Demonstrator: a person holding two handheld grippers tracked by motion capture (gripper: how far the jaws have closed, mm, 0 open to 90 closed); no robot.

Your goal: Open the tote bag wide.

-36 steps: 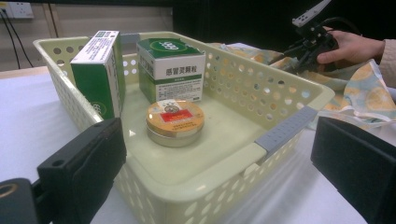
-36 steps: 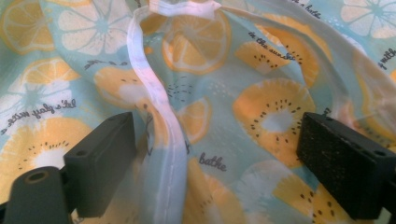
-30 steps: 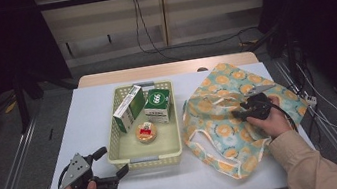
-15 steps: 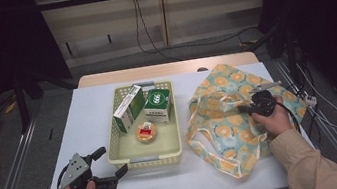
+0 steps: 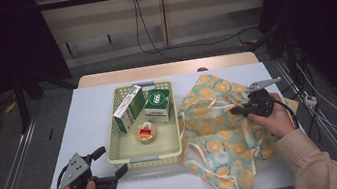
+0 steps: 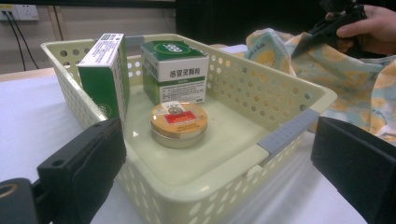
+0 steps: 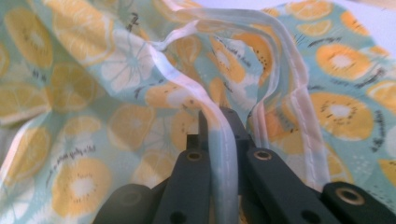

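Since the earlier frames, the right gripper (image 5: 237,110) has drawn the cloth bag's (image 5: 216,138) edge up and toward the right of the high view, so the fabric has changed shape and its lower hem now trails to the bottom centre; the left gripper (image 5: 111,162) has stayed put at the lower left. Seen along the right gripper's own jaws, they are pressed together on a pale hem strip (image 7: 223,154) of the bag, which runs between them at centre frame, with orange-slice print all around. Small dark script is printed on the fabric but is too small to read.

At lower left of the high view the left gripper rests on the white table (image 5: 88,111), jaws spread wide with nothing between them, just beside the cream basket's (image 5: 114,148) near corner. Inside the basket stand a tilted green-and-white box (image 5: 129,108) and a green-topped box (image 6: 175,70) printed with "999" and Chinese characters, with a round tin (image 6: 179,123), orange lid with a red label, lying before them.
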